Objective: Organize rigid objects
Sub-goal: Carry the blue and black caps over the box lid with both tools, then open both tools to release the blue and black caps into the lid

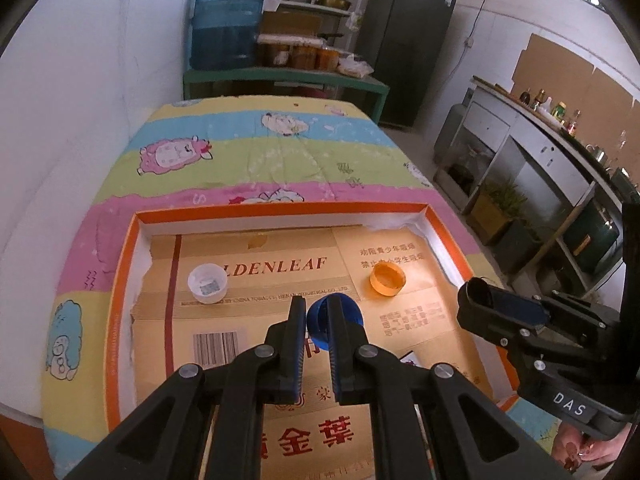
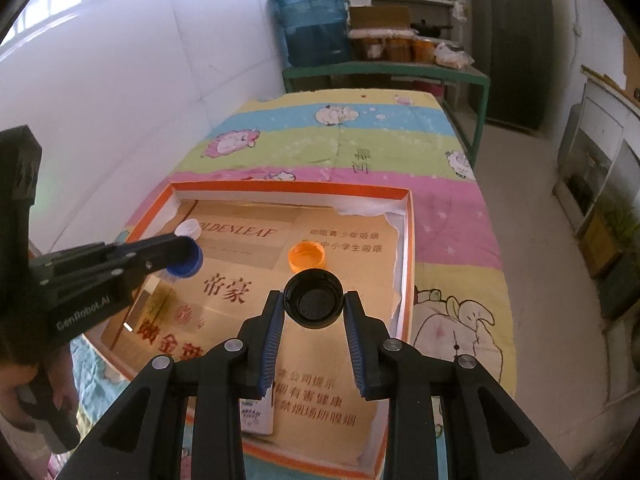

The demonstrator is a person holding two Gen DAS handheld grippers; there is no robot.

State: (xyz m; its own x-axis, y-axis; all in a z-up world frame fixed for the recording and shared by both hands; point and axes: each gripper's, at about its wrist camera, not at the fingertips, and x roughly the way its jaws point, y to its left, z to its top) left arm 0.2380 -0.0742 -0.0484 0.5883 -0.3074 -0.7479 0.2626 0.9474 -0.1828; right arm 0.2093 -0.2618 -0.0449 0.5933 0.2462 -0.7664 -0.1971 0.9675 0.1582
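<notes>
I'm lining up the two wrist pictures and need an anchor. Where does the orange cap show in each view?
Left wrist: orange cap lies right of centre on the cardboard in the tray, beyond the blue cap that the left gripper pinches.
Right wrist: orange cap lies at centre, just beyond the black cap.
Shared landmark: the water jug.

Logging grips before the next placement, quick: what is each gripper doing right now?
Left gripper: shut on the blue cap, gripped by its wall.
Right gripper: shut on the black cap, open side facing the camera.
</notes>
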